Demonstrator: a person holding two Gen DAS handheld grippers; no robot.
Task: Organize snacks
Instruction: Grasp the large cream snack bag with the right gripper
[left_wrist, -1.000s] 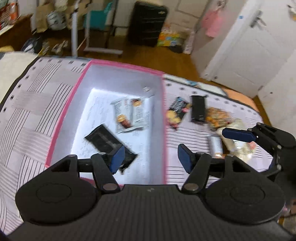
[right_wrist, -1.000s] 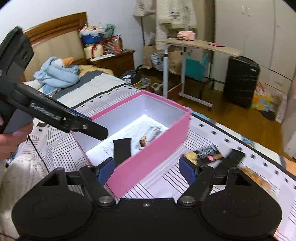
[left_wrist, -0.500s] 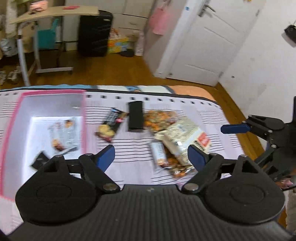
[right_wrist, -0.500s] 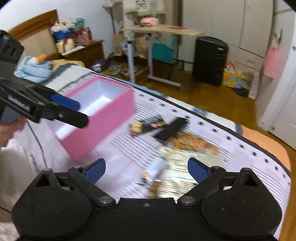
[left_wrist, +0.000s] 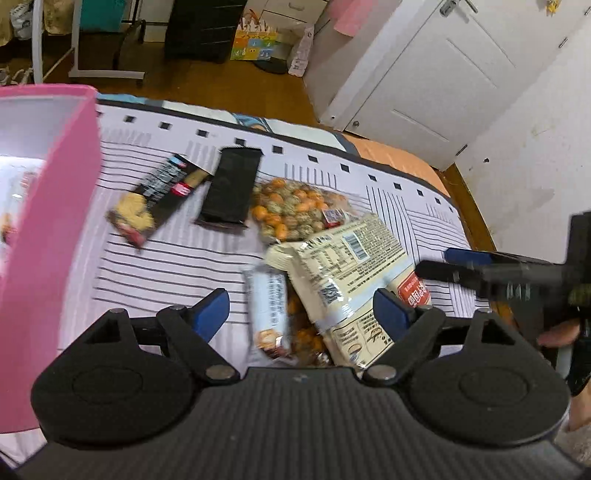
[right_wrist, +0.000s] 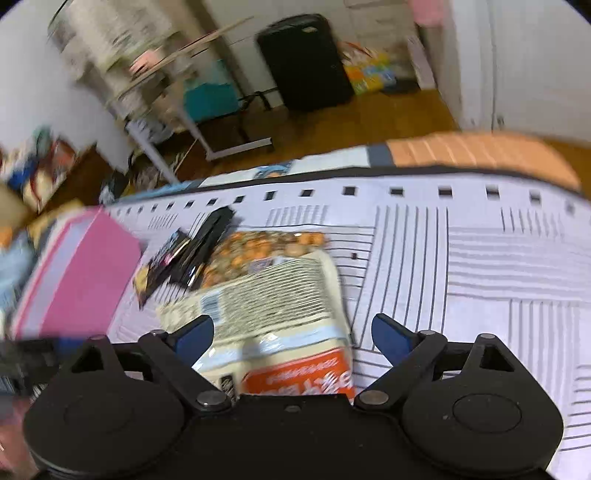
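Both hand-held grippers (left_wrist: 301, 314) (right_wrist: 291, 334) tilt down, jaws apart, over snacks (left_wrist: 343, 266).

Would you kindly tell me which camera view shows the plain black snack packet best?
The left wrist view: the plain black snack packet lies sharp and flat, its whole face visible. In the right wrist view it is motion-blurred, seen edge-on as a dark sliver.

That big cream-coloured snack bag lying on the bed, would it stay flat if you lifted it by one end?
Probably not. The cream snack bag looks like a thin, puffy film packet, so it would likely sag and crinkle. It rests partly on the bag of orange nuts, so pushing it may drag that along. Glossy film could slip between pads.
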